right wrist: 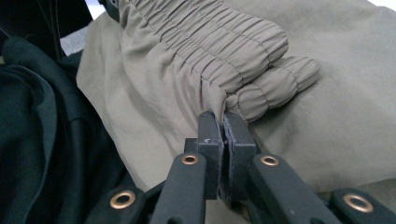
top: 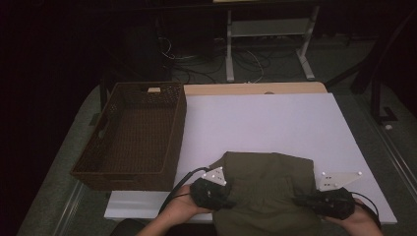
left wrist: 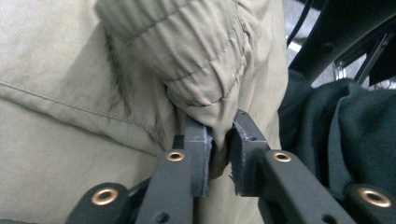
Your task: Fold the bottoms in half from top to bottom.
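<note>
Both sets of jaws are pinching the gathered waistband of the olive trousers (top: 265, 189), left gripper (left wrist: 219, 154) loosely, right gripper (right wrist: 223, 140) tightly, at the counter's (top: 275, 123) near edge. The folding step is seemingly ending; next, the bundle probably needs lifting toward the basket (top: 133, 135).

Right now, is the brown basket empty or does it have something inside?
Empty: in the high view the basket shows only its bare woven floor.
</note>
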`<act>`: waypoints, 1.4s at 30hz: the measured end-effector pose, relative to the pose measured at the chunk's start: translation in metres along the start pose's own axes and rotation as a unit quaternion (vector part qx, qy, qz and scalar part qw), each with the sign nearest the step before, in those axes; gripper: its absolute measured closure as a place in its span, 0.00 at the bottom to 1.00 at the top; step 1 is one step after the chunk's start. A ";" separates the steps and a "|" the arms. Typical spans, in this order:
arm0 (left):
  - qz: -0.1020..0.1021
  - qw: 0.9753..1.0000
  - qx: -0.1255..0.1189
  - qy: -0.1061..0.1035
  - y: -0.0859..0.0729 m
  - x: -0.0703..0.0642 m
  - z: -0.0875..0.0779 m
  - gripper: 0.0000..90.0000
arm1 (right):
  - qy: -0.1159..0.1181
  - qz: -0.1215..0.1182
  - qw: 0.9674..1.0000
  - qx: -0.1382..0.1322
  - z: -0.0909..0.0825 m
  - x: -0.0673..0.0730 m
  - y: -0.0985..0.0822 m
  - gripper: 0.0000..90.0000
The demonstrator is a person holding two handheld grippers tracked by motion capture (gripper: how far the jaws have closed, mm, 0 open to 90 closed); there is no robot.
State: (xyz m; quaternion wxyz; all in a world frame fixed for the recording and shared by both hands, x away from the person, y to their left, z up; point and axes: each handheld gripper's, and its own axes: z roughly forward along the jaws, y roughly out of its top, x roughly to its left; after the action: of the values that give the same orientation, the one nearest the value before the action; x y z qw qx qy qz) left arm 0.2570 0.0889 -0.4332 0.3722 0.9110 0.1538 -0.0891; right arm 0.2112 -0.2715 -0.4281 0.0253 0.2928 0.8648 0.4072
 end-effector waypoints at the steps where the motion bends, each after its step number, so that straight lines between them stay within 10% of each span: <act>1: 0.001 1.000 0.003 0.000 0.000 0.000 0.001 0.83 | 0.002 0.000 1.000 0.003 0.001 -0.001 0.000 0.95; 15: -0.021 0.998 -0.059 0.001 0.007 0.009 -0.029 0.58 | -0.016 0.018 0.998 -0.054 -0.007 -0.006 0.009 0.59; 31: -0.054 0.989 -0.110 0.078 0.037 0.052 -0.028 0.98 | -0.060 0.032 0.997 -0.027 0.012 -0.048 0.040 0.99; 42: -0.051 0.996 -0.041 0.064 0.028 0.056 0.006 0.99 | -0.067 0.053 0.996 0.023 0.028 -0.061 0.029 0.99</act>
State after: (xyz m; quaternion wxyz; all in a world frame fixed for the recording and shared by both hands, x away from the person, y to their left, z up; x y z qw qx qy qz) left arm 0.3185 0.0774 -0.4350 0.3940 0.8897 0.2266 -0.0430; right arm 0.2839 -0.2702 -0.4380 0.0550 0.3655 0.8533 0.3676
